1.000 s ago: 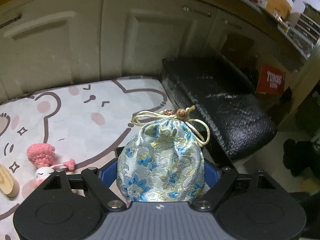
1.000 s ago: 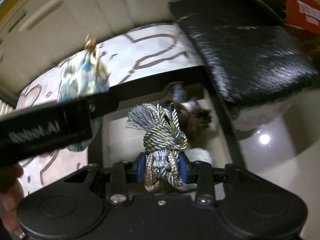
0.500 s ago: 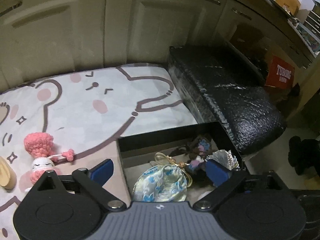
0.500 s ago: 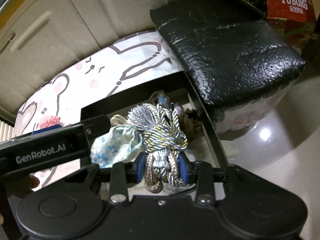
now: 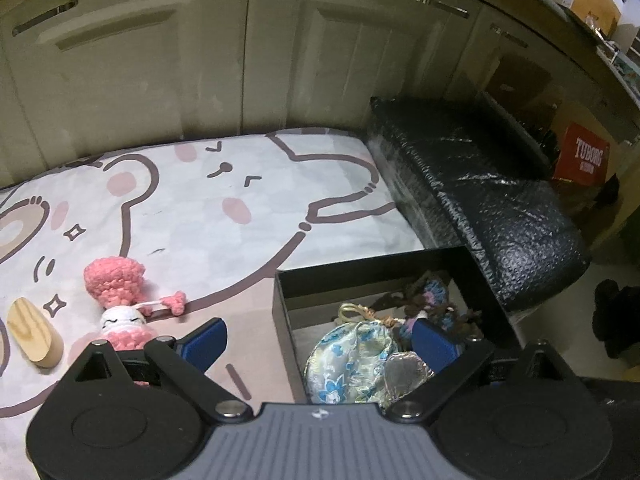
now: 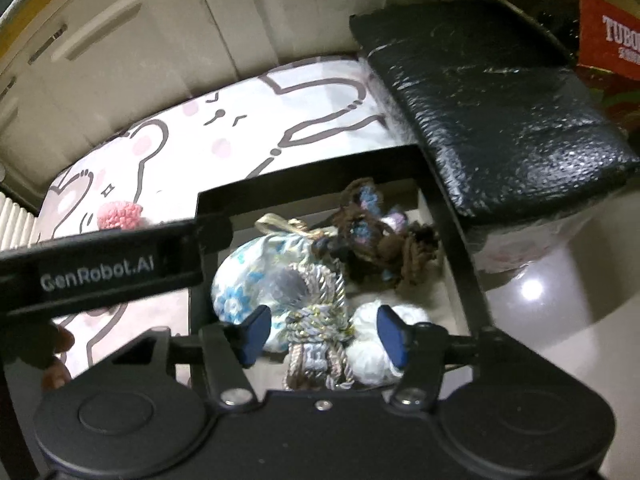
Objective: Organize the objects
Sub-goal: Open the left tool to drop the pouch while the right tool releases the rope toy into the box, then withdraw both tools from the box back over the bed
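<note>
Already in the black box [image 6: 460, 216]: brocade pouch [image 5: 352, 356], tassel [image 6: 316, 312]; left on the mat [image 5: 200, 216]: pink doll [image 5: 116, 300], wooden block [image 5: 34, 334]; both hand-held grippers [image 5: 320, 342] [image 6: 322, 334] spread apart, empty.

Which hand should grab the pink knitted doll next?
Probably the left gripper: it is open, and the pink knitted doll lies on the mat beside its left finger. The right gripper hangs over the black box.

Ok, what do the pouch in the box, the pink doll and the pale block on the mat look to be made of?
Pouch: looks like shiny brocade or satin, with a sheen, woven blue flowers and a cord drawstring. Pink doll: crocheted yarn, judging by the knobbly stitches and matte fuzz. Pale block: probably unpainted wood, with grain lines showing on its face.
</note>
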Action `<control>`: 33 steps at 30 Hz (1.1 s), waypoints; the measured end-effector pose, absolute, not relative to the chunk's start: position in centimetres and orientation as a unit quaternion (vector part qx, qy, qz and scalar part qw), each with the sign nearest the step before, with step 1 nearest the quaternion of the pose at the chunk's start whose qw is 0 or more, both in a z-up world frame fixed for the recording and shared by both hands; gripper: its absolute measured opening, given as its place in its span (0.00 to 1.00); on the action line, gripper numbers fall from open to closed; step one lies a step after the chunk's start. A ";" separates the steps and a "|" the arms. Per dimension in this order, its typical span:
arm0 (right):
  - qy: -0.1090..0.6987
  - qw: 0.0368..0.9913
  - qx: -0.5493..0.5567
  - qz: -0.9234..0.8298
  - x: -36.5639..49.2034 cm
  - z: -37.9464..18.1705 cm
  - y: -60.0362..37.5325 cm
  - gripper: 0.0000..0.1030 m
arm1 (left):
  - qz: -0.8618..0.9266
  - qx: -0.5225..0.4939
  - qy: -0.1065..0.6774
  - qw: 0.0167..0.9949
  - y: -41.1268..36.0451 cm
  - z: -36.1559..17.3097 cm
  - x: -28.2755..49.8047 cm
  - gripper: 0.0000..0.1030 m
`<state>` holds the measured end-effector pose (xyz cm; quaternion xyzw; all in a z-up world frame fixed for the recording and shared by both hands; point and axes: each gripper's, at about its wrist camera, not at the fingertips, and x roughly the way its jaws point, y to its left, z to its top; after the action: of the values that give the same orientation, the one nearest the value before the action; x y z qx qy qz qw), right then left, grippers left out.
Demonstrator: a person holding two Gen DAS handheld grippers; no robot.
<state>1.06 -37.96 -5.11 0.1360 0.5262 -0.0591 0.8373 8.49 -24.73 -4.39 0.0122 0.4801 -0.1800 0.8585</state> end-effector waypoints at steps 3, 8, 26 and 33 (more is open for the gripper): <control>0.527 0.836 0.137 -0.064 0.8 -5.0 -38.1 0.58 | -0.177 0.016 0.482 0.858 -24.6 -4.4 8.4 0.95; 0.527 0.836 0.136 -0.076 0.4 -4.6 -38.4 0.58 | -0.174 0.020 0.481 0.859 -24.3 -3.8 8.0 0.95; 0.470 0.863 0.137 -0.126 -2.5 -0.8 -39.6 0.59 | -0.154 0.034 0.475 0.866 -21.8 -1.6 5.3 0.95; 0.453 0.872 0.125 -0.136 -3.3 0.2 -39.4 0.67 | -0.149 0.040 0.480 0.863 -20.5 -1.1 4.4 0.96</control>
<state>-3.30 -39.35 0.18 0.1252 0.4533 -0.1358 0.8720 4.39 -20.45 -1.15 0.0401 0.4802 -0.1490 0.8635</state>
